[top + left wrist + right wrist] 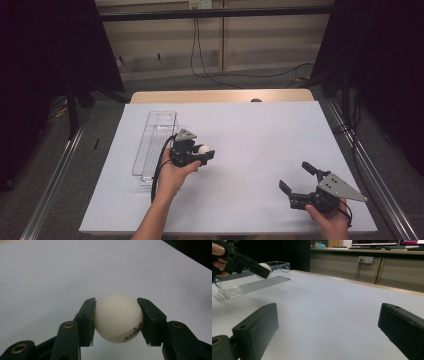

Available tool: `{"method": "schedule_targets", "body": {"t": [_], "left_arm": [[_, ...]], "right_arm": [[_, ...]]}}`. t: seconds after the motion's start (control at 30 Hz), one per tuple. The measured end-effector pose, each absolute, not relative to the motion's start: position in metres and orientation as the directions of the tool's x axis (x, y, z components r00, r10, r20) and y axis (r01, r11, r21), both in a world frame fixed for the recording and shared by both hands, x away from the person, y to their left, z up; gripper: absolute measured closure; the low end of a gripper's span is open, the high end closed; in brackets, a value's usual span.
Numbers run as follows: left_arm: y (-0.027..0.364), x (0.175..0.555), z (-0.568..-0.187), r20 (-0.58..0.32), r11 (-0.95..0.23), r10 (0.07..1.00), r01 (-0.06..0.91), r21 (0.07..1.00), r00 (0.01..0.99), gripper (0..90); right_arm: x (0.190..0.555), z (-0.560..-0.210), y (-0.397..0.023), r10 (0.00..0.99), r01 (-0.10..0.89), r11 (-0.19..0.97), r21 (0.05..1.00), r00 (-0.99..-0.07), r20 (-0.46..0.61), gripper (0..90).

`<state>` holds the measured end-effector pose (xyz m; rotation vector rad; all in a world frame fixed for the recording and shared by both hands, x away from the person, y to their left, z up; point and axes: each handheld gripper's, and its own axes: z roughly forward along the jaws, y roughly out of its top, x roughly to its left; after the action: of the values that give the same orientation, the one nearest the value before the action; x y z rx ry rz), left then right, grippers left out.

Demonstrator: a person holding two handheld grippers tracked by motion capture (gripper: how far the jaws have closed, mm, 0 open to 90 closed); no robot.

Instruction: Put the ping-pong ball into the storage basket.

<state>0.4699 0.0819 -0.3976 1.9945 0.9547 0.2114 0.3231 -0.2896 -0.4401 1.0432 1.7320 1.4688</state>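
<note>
Left gripper (pixel 204 154) clenched on a small white plastic ping-pong ball (pixel 117 317), one black jaw pressing each side, ball at the jaw tips. Red star and dark lettering low on the ball's right side in the left gripper view. In the high view the ball (pixel 204 149) sits left of table centre, just right of the long clear plastic tray (pixel 150 150). In the right gripper view the ball hangs in front of the tray's near wall, above the sheet; whether it touches the sheet I cannot tell. Left hand (pixel 172 175) wraps the gripper body, forearm coming up from the bottom edge.

Right gripper (pixel 296 176) released, jaws spread wide, nothing between them, low over the pale grey table sheet (pixel 250 130) near the front right corner. Right hand (pixel 327 212) is at the bottom edge. Well apart from the left gripper and ball.

Tray lies lengthwise along the left part of the sheet, ribbed floor, near the left edge. Bare sheet spans the centre, the far side and the right side. A wooden table edge (pixel 220 95) shows beyond the sheet's far edge. Metal rails (pixel 55 175) run along both sides of the table.
</note>
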Motion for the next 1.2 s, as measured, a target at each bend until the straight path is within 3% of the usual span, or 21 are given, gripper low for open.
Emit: {"method": "schedule_targets", "body": {"t": [1.2], "left_arm": [[0.101,0.473,-0.391,-0.228,-0.281,0.718,0.574,0.769,0.657,51.1]], "right_arm": [[0.323,-0.44,-0.289,0.873,0.167,0.063,0.984,-0.487,0.027,2.2]]}}
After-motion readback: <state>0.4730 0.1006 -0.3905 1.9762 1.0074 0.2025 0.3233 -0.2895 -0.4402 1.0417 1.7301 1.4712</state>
